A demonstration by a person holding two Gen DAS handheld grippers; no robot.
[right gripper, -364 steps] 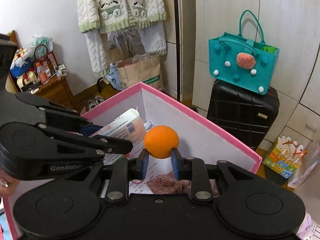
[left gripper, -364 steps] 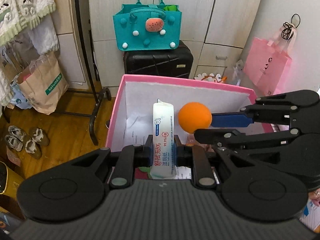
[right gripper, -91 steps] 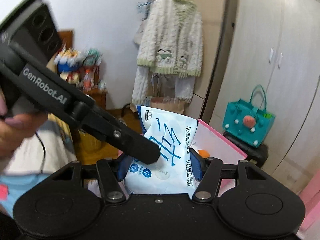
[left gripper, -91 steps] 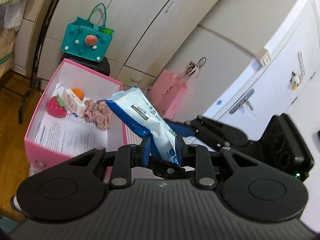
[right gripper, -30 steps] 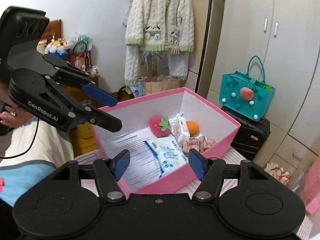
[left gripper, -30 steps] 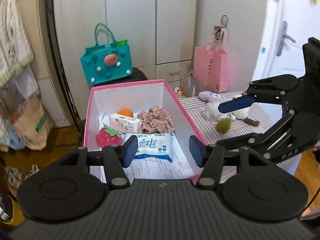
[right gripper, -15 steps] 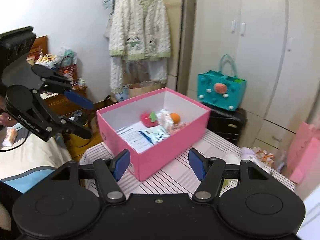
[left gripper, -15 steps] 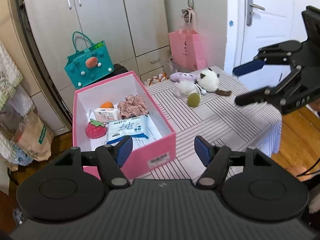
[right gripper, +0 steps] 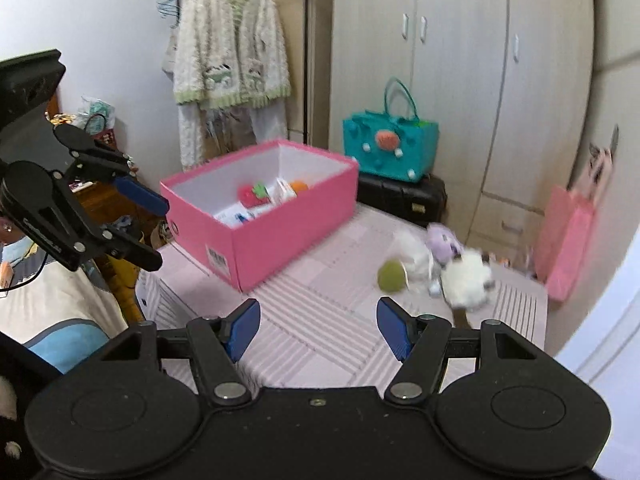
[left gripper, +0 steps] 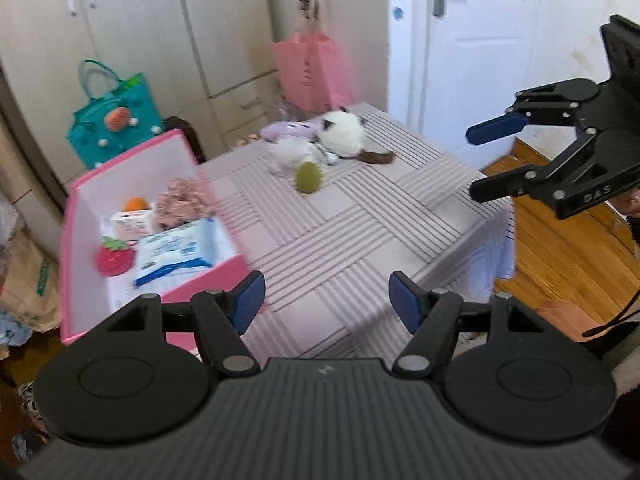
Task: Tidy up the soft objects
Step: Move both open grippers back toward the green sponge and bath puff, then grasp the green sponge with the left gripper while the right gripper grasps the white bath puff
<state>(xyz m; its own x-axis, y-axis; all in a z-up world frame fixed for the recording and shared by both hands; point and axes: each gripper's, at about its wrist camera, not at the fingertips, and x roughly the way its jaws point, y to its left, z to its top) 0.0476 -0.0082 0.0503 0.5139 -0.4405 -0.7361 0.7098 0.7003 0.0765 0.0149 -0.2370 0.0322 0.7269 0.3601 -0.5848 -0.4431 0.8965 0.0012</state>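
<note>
Left claw, nearest the lens at 6 o'clock: blue pads spread wide with nothing between them, the jaws having just been opening; only striped surface shows in the gap. Right claw, likewise at 6 o'clock in its own view: pads spread, nothing held.

Beyond the left claw, at 10 o'clock, the pink box stands on the surface. Inside it lie a blue-and-white wipes pack, a red strawberry toy just beside the pack, a small tissue pack, a brown-patterned cloth bundle and an orange ball (outlines blurred).

Farther on, at 12 o'clock, well apart from the box, a green ball sits on the surface touching a cluster of plush toys: a white one, a white-and-brown one and a lilac one.

Farthest, at 11 o'clock: a teal bag on a black suitcase.
</note>
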